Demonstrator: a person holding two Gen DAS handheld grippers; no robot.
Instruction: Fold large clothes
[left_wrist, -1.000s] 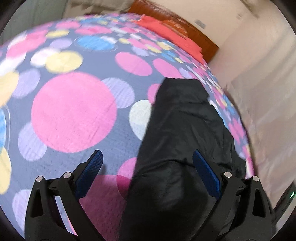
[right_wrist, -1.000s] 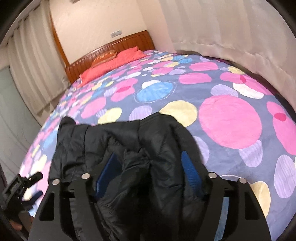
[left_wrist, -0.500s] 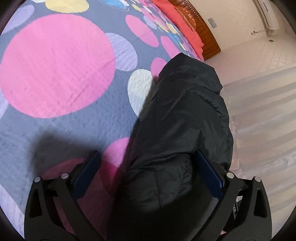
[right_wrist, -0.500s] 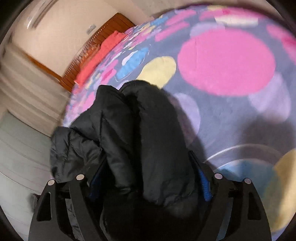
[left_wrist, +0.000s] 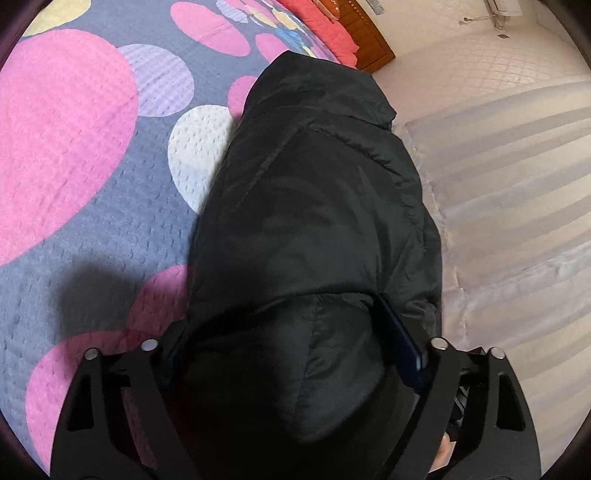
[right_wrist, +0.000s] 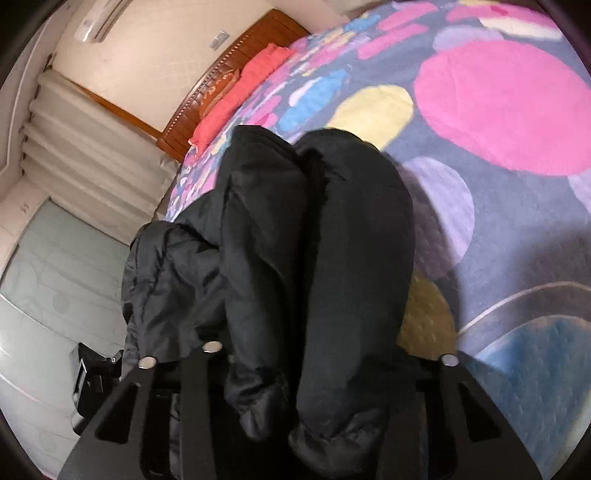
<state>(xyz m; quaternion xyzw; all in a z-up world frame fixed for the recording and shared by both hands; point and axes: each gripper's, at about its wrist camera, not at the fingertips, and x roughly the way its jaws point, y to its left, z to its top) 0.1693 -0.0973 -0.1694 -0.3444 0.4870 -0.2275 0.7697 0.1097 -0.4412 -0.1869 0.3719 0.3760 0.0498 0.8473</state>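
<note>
Black padded jacket (left_wrist: 317, 221) bunched lengthwise on the spotted bed cover (left_wrist: 74, 122), lying along the bed's edge with its far end toward the headboard (right_wrist: 221, 85); its near end fills the foreground of both wrist views. Step in hand, as judged: taking hold of the near end with both grippers so that it can be lifted and folded over; to do this well, each gripper should bite deep enough to catch every padded layer, both at a like height, so the fabric rises evenly and does not slide off the bed edge. Left gripper (left_wrist: 295, 354): jaws have just been closing yet stand wide, a thick fold of jacket between them; the right-hand blue pad (left_wrist: 400, 339) lies against the fabric, the other finger is hidden under it, so a firm hold cannot be told. Right gripper (right_wrist: 325, 373): jaws have just been closing, far narrower, with two rolls of jacket bulging up between them; the pads are buried, and it appears clamped on the fabric.
</note>
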